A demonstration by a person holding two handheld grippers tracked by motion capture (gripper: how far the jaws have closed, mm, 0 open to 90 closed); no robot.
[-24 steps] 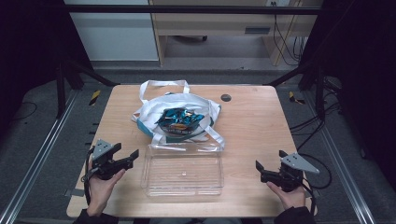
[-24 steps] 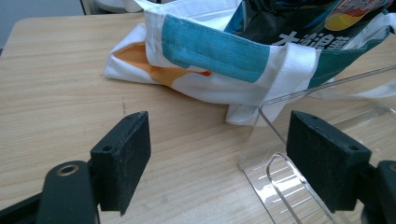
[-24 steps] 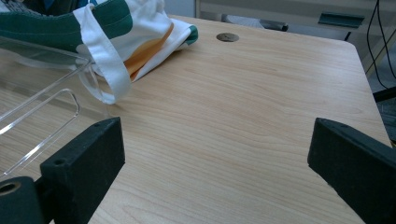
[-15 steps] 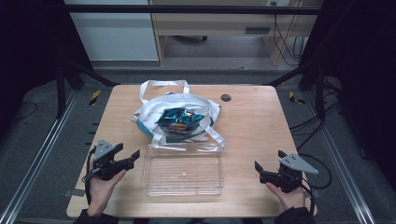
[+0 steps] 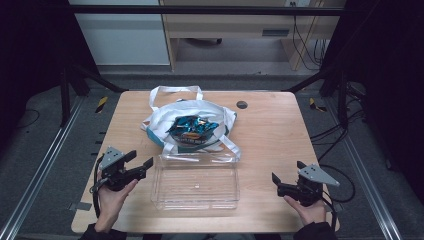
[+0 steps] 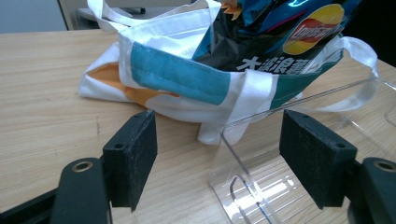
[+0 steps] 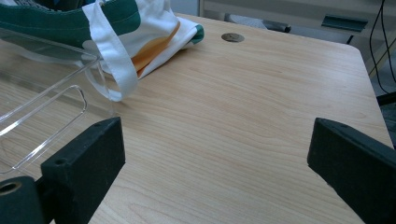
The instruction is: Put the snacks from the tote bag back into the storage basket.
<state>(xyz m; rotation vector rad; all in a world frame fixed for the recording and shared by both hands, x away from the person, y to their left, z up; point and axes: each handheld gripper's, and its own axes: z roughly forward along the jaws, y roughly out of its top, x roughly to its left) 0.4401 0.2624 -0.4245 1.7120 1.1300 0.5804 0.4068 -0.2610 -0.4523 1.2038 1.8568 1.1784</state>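
Wooden table [image 5: 280, 135]: one tote bag [image 5: 160, 122] holding one chip packet [image 5: 192, 127], one clear tray [image 5: 195, 182] between left gripper [image 5: 141, 166] and right gripper [image 5: 285, 185], both gaping, empty.

In the left gripper view, the blue snack bag [image 6: 299, 32] inside the white tote bag [image 6: 196, 79] carries a partly hidden red-and-yellow Lay's logo and large white Chinese characters, cut off and not fully readable.

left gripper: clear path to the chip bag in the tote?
Probably yes. The left gripper is open beside the clear tray, and the chip bag lies exposed in the tote bag mouth; only bare table lies between.
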